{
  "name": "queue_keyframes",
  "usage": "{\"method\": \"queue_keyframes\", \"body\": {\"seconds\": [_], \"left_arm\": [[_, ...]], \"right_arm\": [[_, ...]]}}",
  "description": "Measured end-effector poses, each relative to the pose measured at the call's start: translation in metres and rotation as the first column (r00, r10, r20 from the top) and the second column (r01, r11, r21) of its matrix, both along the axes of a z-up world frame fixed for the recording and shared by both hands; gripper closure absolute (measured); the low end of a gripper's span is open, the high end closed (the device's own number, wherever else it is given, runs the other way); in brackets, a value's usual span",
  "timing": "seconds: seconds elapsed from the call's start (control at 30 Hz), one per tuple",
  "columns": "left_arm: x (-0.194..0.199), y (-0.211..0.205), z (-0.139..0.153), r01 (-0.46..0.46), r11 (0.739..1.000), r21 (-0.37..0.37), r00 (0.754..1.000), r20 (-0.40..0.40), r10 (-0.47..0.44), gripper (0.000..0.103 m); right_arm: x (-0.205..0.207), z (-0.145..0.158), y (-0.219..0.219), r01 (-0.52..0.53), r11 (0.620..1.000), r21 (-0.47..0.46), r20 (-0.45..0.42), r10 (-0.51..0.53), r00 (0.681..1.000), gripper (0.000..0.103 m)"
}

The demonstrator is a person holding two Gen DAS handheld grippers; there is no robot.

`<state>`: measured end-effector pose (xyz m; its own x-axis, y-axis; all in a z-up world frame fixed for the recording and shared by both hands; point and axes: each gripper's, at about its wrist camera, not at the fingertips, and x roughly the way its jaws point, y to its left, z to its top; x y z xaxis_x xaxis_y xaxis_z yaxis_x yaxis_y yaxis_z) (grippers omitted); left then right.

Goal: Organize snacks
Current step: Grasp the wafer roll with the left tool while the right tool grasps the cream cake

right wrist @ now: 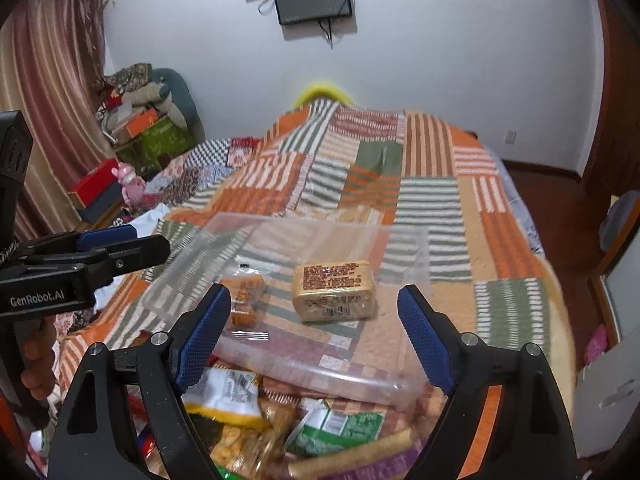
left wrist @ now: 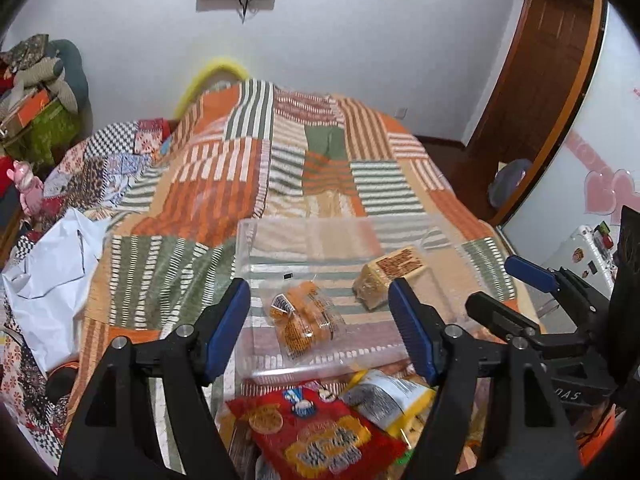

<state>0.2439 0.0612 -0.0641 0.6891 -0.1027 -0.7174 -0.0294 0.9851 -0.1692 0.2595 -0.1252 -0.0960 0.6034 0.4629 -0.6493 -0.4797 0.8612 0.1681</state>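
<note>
**Patchwork bed, clear bin, two wide tools**

Orange, green and cream stripes cover the bed [left wrist: 320, 168], which fills the space ahead of both tools and carries everything else. On it, just past the fingertips, lies a clear plastic bin [right wrist: 224, 228], shallow and rectangular, its near wall just beyond the left tool's blue pads.

Inside the bin, ahead of the right tool [right wrist: 316, 332] and between its fingers as that camera sees it, lies a tan wrapped block [right wrist: 334, 292] with printed text on its top face. Beside it, ahead of the left tool [left wrist: 320, 320], lies a clear packet of orange snacks [left wrist: 304, 320]; the two sit apart, not touching.

Below both tools, on the near side of the bin, lies a loose heap of snack packets: a red bag [left wrist: 316, 432] under the left tool, a white and yellow pouch [right wrist: 230, 396] by the right tool's left finger, and a green packet [right wrist: 340, 428] under the right tool.

The left tool's jaws stand wide with nothing between the pads. The right tool's jaws also stand wide and grip nothing. A person's hand [right wrist: 38, 360] grips the left tool's handle.
</note>
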Motion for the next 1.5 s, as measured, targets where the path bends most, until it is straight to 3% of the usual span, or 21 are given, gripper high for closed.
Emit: {"method": "queue_keyframes", "body": {"seconds": [0.27, 0.5, 0.73, 0.87, 1.03, 1.27, 1.5], "left_arm": [[-0.055, 0.002, 0.034, -0.015, 0.999, 0.044, 0.994, 0.107, 0.010, 0.015], [-0.098, 0.010, 0.035, -0.041, 0.995, 0.091, 0.989, 0.144, 0.027, 0.009], [-0.123, 0.025, 0.004, -0.059, 0.994, 0.091, 0.995, 0.085, 0.052, 0.009], [-0.132, 0.037, -0.021, -0.082, 0.994, 0.078, 0.996, 0.034, 0.080, 0.009], [-0.137, 0.052, -0.055, -0.113, 0.990, 0.088, 0.992, -0.037, 0.117, 0.009], [-0.130, 0.069, -0.080, -0.147, 0.985, 0.094, 0.986, -0.066, 0.154, 0.009], [-0.111, 0.074, -0.107, -0.140, 0.987, 0.083, 0.982, -0.118, 0.149, 0.009]], "right_arm": [[-0.039, 0.024, -0.020, 0.016, 1.000, -0.008, 0.100, -0.015, 0.995, 0.012], [-0.063, 0.021, -0.035, 0.039, 0.999, -0.019, 0.110, -0.036, 0.993, 0.006], [-0.084, 0.000, -0.038, 0.074, 0.993, -0.090, 0.100, -0.065, 0.993, 0.006], [-0.088, -0.022, -0.043, 0.084, 0.988, -0.132, 0.052, -0.078, 0.996, 0.005], [-0.088, -0.047, -0.056, 0.103, 0.985, -0.135, -0.038, -0.109, 0.993, 0.005], [-0.081, -0.081, -0.064, 0.162, 0.973, -0.162, -0.148, -0.186, 0.971, 0.006], [-0.091, -0.093, -0.068, 0.148, 0.982, -0.116, -0.209, -0.170, 0.963, 0.005]]}}
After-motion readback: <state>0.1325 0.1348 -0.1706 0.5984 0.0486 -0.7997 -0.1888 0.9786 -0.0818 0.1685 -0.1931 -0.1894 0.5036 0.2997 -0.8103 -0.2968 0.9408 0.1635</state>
